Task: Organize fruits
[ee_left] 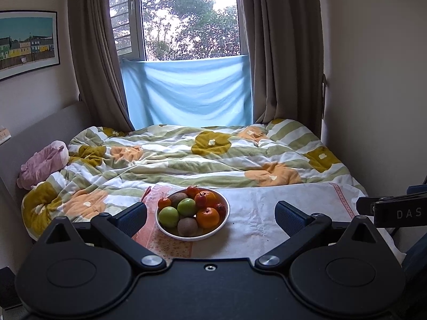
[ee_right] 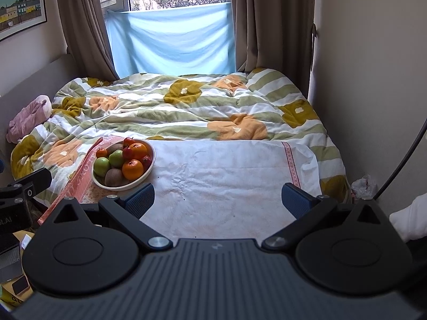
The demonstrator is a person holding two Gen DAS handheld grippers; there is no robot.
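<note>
A white bowl point(ee_left: 225, 220) sits on a white cloth point(ee_left: 267, 218) at the near end of the bed. It holds green apples point(ee_left: 168, 216), oranges point(ee_left: 208, 217), kiwis point(ee_left: 187, 226) and small red fruits point(ee_left: 200, 200). My left gripper point(ee_left: 210, 216) is open and empty, held back from the bowl, which shows between its fingers. In the right wrist view the bowl point(ee_right: 150, 161) is at the left. My right gripper point(ee_right: 218, 198) is open and empty over the bare cloth point(ee_right: 226, 181), right of the bowl.
A striped flowered duvet point(ee_left: 186, 157) covers the bed behind the cloth. A pink plush toy point(ee_left: 42, 165) lies at the bed's left edge. Walls stand close on both sides, curtains and a window behind. An orange patterned cloth strip point(ee_right: 80, 176) lies left of the bowl.
</note>
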